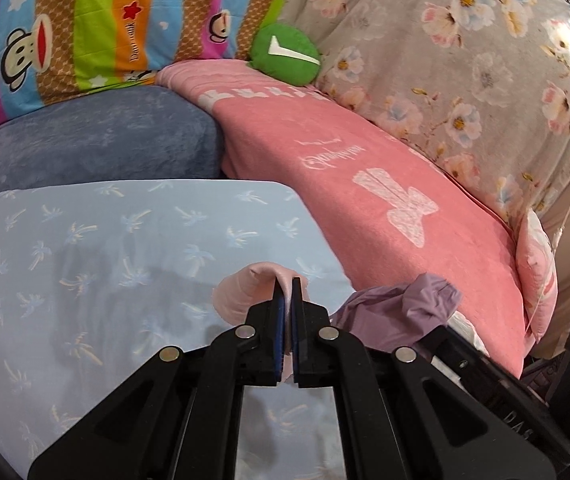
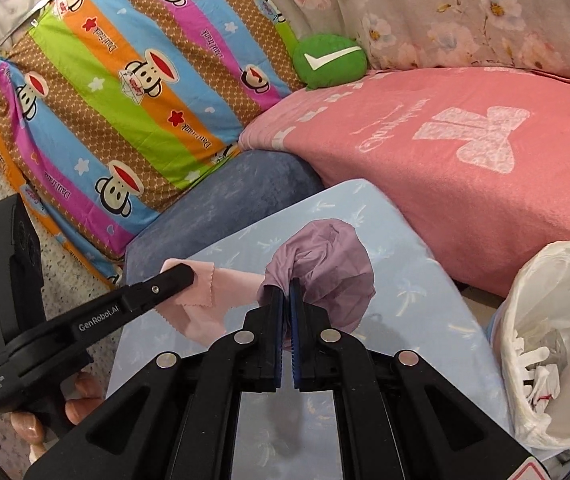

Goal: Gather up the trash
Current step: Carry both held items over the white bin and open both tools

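While both claws are holding cloth over the pale blue board, the thing to watch is where the bin is sitting from each of them.

Left claw: the left gripper (image 1: 286, 280) is pinching shut on the pink cloth (image 1: 241, 292); its jaws are nearly meeting, with a fold of the cloth standing up between the blue pads.

Right claw: the right gripper (image 2: 286, 284) is clamping the purple cloth (image 2: 325, 276), which is bunching up in a ball just beyond the fingertips.

Where the trash is lying: both cloths are hanging just over the blue palm-print board (image 2: 413, 280), almost touching each other, pink to the left, purple to the right. I cannot tell whether either is resting on the board.

Bin: the white-lined trash bin (image 2: 525, 308) is standing off the board's right edge, just below the pink blanket (image 2: 465, 168), with crumpled white scraps already lying inside.

Deciding relation: the bin is lying to the right of, and lower than, the right claw, with only the board's right edge between them. The left claw is sitting on the far side of the purple bundle, so it is well farther from the bin.

Likely next: I judge the right hand is the one to go first, swinging right and down over the rim before letting go.

Risk: the loose purple cloth is bulging wide, so a fold could be catching on the liner's edge.
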A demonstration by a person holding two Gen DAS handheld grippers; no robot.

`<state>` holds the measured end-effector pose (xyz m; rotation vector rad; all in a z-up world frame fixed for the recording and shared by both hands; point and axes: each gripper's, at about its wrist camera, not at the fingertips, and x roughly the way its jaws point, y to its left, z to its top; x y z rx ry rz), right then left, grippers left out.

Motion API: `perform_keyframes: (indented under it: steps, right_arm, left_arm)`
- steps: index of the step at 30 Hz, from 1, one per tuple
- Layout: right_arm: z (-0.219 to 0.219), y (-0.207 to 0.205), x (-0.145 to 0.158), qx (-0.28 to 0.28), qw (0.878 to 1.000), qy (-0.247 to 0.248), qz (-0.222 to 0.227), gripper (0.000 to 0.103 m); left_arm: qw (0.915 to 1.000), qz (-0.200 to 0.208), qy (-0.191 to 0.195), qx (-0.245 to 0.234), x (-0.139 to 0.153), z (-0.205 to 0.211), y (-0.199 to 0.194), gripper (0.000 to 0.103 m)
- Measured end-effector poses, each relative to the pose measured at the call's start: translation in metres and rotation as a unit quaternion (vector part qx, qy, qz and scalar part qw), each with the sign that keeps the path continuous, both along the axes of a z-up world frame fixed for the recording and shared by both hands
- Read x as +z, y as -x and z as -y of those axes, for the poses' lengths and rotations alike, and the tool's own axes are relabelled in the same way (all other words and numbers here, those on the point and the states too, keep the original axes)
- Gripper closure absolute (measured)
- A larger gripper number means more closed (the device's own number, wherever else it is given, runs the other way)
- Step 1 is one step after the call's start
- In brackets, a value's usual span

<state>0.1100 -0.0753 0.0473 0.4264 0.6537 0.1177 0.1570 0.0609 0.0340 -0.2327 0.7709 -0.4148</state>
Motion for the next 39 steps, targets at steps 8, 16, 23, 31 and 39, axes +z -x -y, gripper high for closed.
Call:
perform_keyframes:
  steps: [8,16,23,31,39]
  right_arm:
    - [0.059,0.034,0.019,-0.05,0.998,-0.013,0.024,0.1]
    - [0.116,0.065,0.033,-0.1,0.994,-0.02,0.045,0.1]
    - [0.157,0.091,0.035,-0.135,0.989,-0.025,0.051,0.1]
    - [0.193,0.112,0.028,-0.169,0.984,-0.031,0.049,0.1]
    - [0.214,0.128,0.023,-0.19,0.98,-0.031,0.046,0.1]
  left_arm:
    - [0.9986,0.013,-0.011,-0.049,0.01,0.051,0.021,0.101]
    - [0.995,0.018,-0.024,-0.095,0.012,0.1,0.037,0.101]
    - [0.9895,0.019,-0.038,-0.138,0.011,0.141,0.052,0.1]
    - [0.9826,0.02,-0.055,-0.176,0.009,0.179,0.066,0.1]
    - [0.9761,0.016,-0.064,-0.207,0.006,0.209,0.077,0.1]
